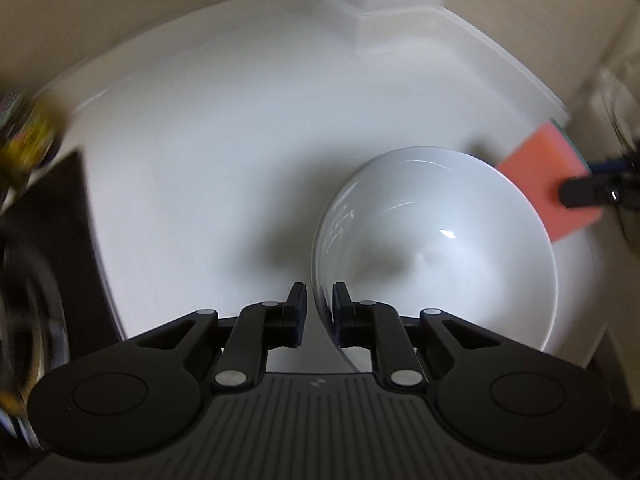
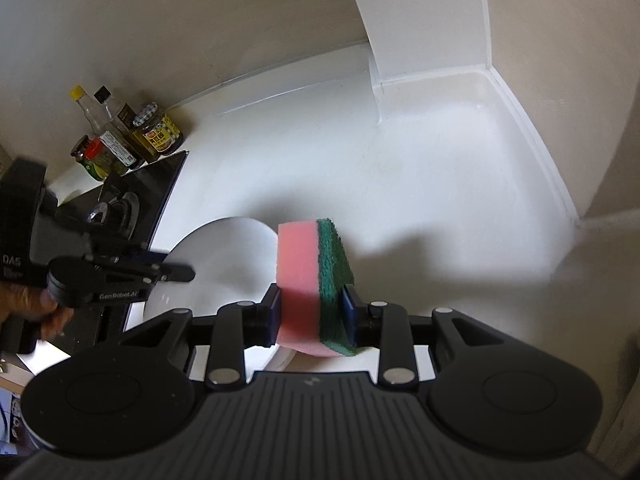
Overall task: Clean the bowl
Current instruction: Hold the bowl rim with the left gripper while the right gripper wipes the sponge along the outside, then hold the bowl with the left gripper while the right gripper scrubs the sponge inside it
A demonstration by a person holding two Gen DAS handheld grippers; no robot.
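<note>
A white bowl stands on the white counter. My left gripper straddles its near-left rim, one pad outside and one inside. A thin gap still shows beside the outer pad, so it is open around the rim. My right gripper is shut on a pink sponge with a green scouring side, held on edge just above the bowl. In the left wrist view the sponge hangs past the bowl's far-right rim. The left gripper shows side-on at the bowl's left edge, held by a hand.
A black stove top borders the counter on the left, close to the bowl. Several sauce bottles and jars stand behind it against the wall. A white column and beige walls close off the counter's back corner.
</note>
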